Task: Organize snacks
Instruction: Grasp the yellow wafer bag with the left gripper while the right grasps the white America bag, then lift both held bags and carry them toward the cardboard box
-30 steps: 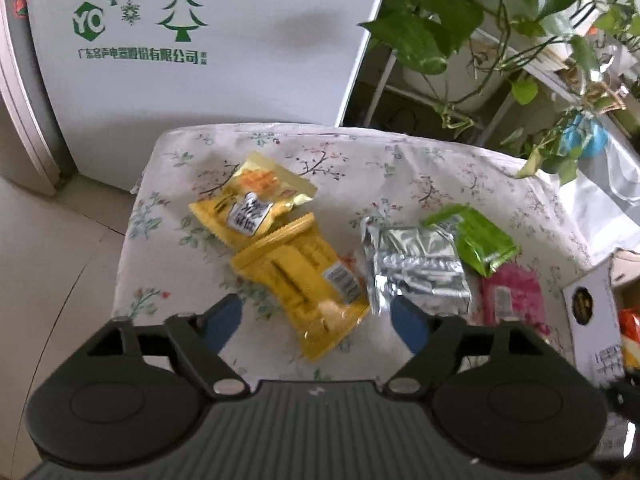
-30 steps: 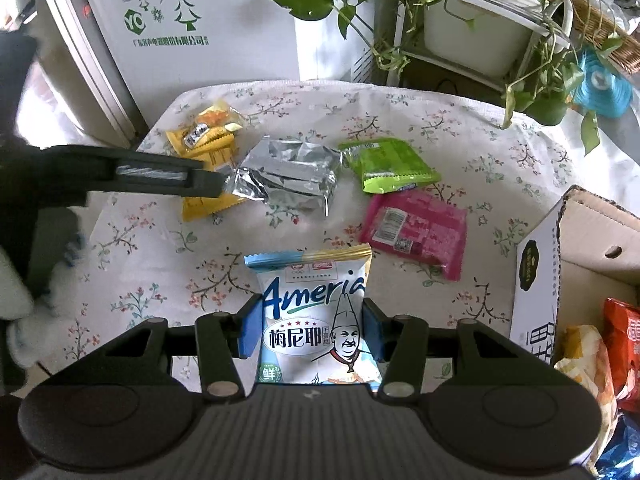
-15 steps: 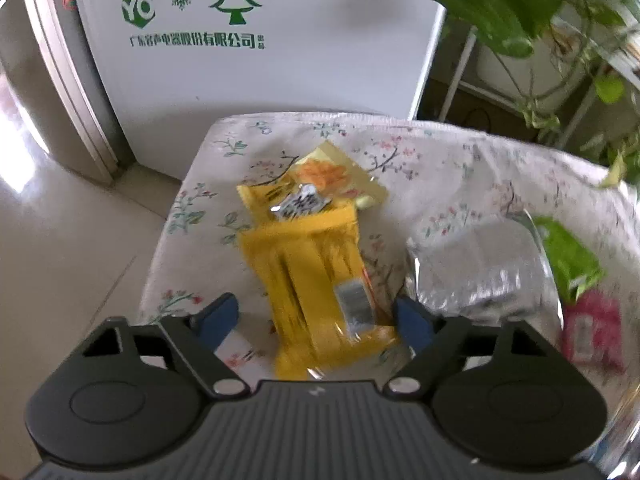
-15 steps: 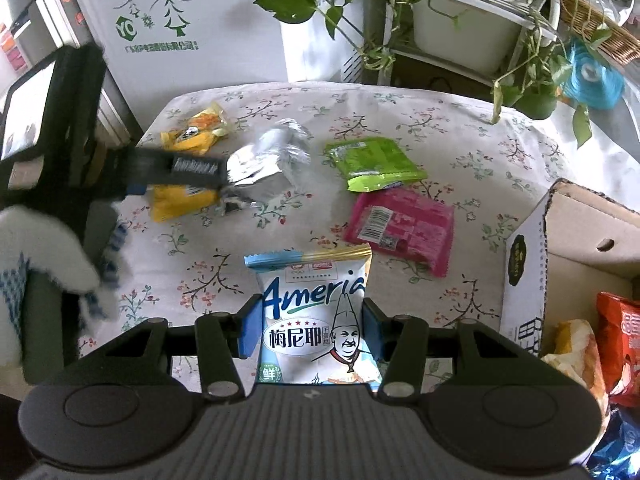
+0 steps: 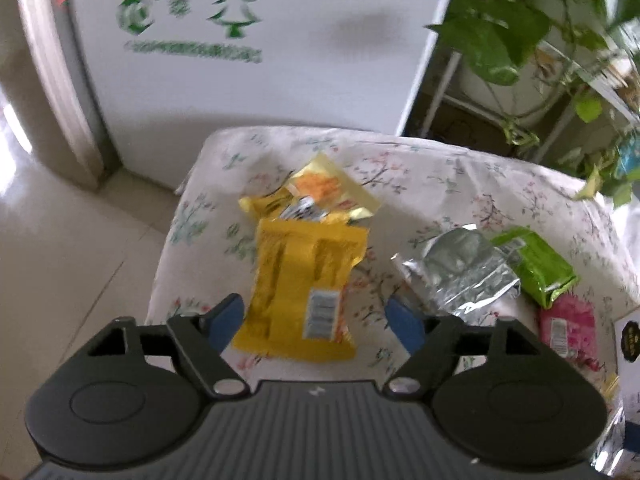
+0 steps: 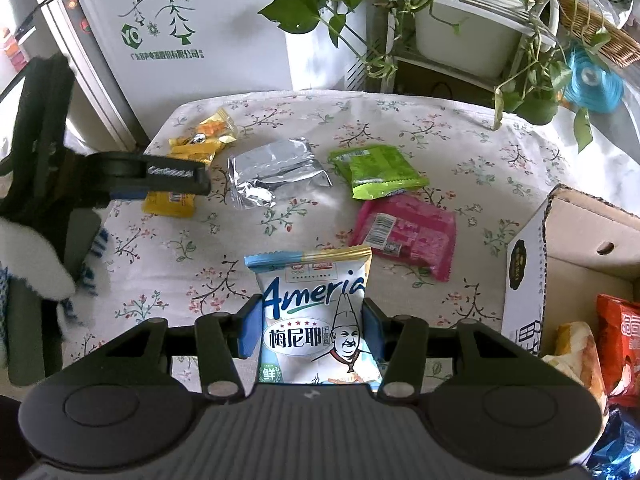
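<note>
The left tongs (image 5: 316, 320) hang over the left end of the table (image 6: 400, 120) with the flowery cloth. Their blue pads (image 5: 224, 320) stand wide apart. A yellow snack bag (image 5: 304, 280) lies flat on the cloth between them, and the pads do not touch it. These tongs have just closed a little bit. Just past the yellow bag, away from the tongs, lies a smaller yellow pack (image 5: 320, 194), partly under it. To the right of the tongs lies a crinkly silver bag (image 5: 456, 272). Next comes a green bag (image 5: 536, 264), and a pink bag (image 5: 568, 328) sits nearer than the green one.

The right tongs (image 6: 312, 330) squeeze a white and blue snack bag (image 6: 316, 312) from both sides. The bag stands up between the pads, in front of the pink bag. To the right of these tongs is an open cardboard box (image 6: 528, 264) at the table's edge. Orange, red and blue snack bags (image 6: 616, 344) are already inside it.
</note>
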The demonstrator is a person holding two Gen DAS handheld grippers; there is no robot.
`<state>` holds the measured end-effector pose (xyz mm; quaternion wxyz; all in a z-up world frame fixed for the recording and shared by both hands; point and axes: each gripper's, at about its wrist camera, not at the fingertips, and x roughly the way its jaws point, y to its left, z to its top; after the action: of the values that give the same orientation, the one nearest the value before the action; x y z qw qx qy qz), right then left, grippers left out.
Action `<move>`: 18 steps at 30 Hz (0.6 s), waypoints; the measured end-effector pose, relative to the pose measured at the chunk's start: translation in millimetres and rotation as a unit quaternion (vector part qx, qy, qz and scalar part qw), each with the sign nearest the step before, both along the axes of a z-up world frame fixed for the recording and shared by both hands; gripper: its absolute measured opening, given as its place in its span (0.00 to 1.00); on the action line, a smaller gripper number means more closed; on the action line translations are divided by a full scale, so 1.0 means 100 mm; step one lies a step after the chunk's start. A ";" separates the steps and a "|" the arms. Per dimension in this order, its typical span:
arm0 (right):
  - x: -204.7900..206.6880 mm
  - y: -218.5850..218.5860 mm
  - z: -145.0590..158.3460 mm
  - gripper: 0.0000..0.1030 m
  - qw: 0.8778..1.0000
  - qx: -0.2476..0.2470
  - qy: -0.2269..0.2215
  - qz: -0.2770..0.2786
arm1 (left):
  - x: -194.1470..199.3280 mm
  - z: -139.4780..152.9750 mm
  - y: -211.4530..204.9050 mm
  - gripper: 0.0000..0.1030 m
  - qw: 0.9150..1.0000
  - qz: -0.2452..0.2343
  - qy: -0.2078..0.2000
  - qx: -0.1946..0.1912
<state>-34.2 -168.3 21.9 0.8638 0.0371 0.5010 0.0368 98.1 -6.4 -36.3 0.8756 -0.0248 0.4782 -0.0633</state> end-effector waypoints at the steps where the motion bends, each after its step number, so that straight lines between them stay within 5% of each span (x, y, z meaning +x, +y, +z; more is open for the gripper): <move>1: 0.00 -0.01 0.00 0.56 1.000 0.001 0.000 -0.001 | 0.02 0.00 -0.04 0.80 1.000 -0.006 -0.004 0.009; 6: 0.01 -0.02 0.01 0.56 1.000 0.003 -0.001 -0.005 | 0.08 -0.15 -0.11 0.76 0.999 -0.007 -0.002 0.047; 10: 0.02 -0.03 0.01 0.56 1.000 0.005 -0.002 -0.009 | 0.02 -0.10 -0.10 0.50 0.999 -0.015 -0.017 0.040; 18: 0.03 -0.04 0.03 0.56 1.000 0.010 -0.005 -0.015 | -0.16 -0.06 0.01 0.48 1.000 -0.011 -0.003 0.010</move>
<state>-31.5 -172.1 24.5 0.8665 0.0530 0.4956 0.0288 82.1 -5.0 -42.4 0.8766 -0.0105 0.4762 -0.0678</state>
